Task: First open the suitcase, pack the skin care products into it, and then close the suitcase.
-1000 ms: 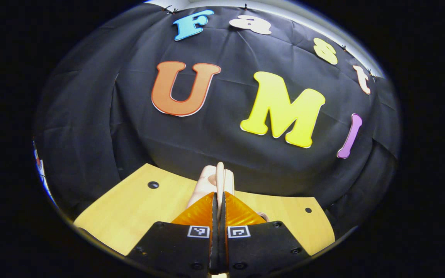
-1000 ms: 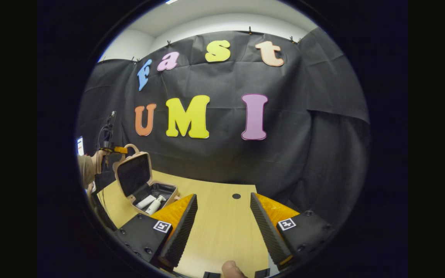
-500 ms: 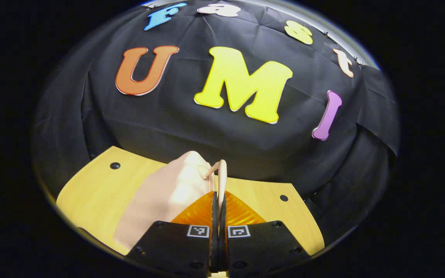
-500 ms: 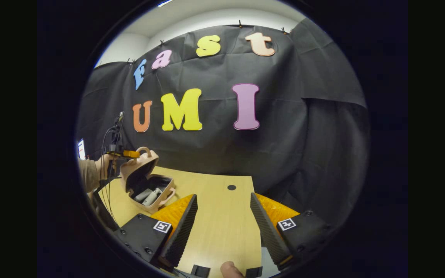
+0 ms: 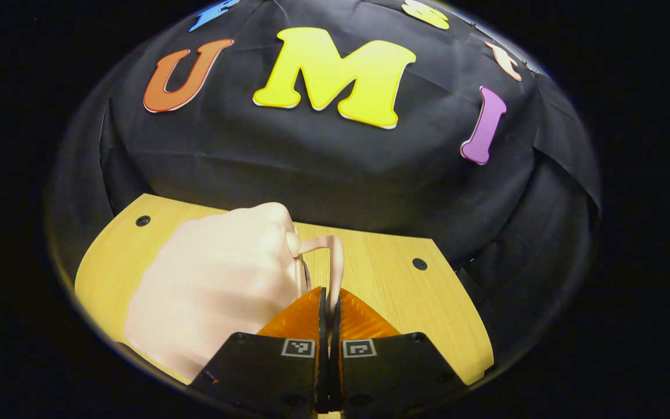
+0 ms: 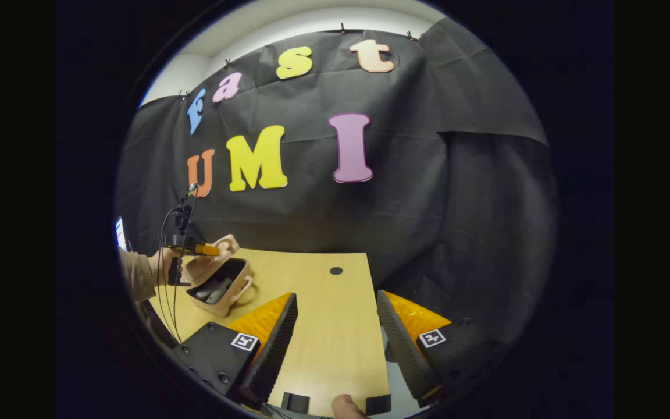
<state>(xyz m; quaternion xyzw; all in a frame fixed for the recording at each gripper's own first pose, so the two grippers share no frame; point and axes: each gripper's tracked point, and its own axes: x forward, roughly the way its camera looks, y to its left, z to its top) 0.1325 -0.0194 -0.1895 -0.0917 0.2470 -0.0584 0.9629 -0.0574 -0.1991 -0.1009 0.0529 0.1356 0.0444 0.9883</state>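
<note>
In the left gripper view the pink suitcase lid [image 5: 218, 279] slopes down to the left, and my left gripper [image 5: 329, 297] is shut on its thin pink handle [image 5: 335, 259]. In the right gripper view the small pink suitcase [image 6: 218, 285] sits at the left of the wooden table [image 6: 323, 326], its lid lowered to a narrow gap. Light-coloured skin care bottles [image 6: 210, 291] lie in its dark interior. A person's hand [image 6: 163, 265] holds the left gripper [image 6: 210, 250] at the lid's handle. My right gripper [image 6: 335, 326] hangs open over bare tabletop, well to the right of the suitcase.
The table has round holes [image 6: 335, 270] [image 5: 419, 263] in its top. Black cloth walls close in behind and to the right of it. A fingertip [image 6: 346, 404] shows at the bottom of the right gripper view.
The left gripper has swung the lid forward and down by its handle, from nearly upright to almost shut. The right gripper has stayed open and drifted slightly back.
</note>
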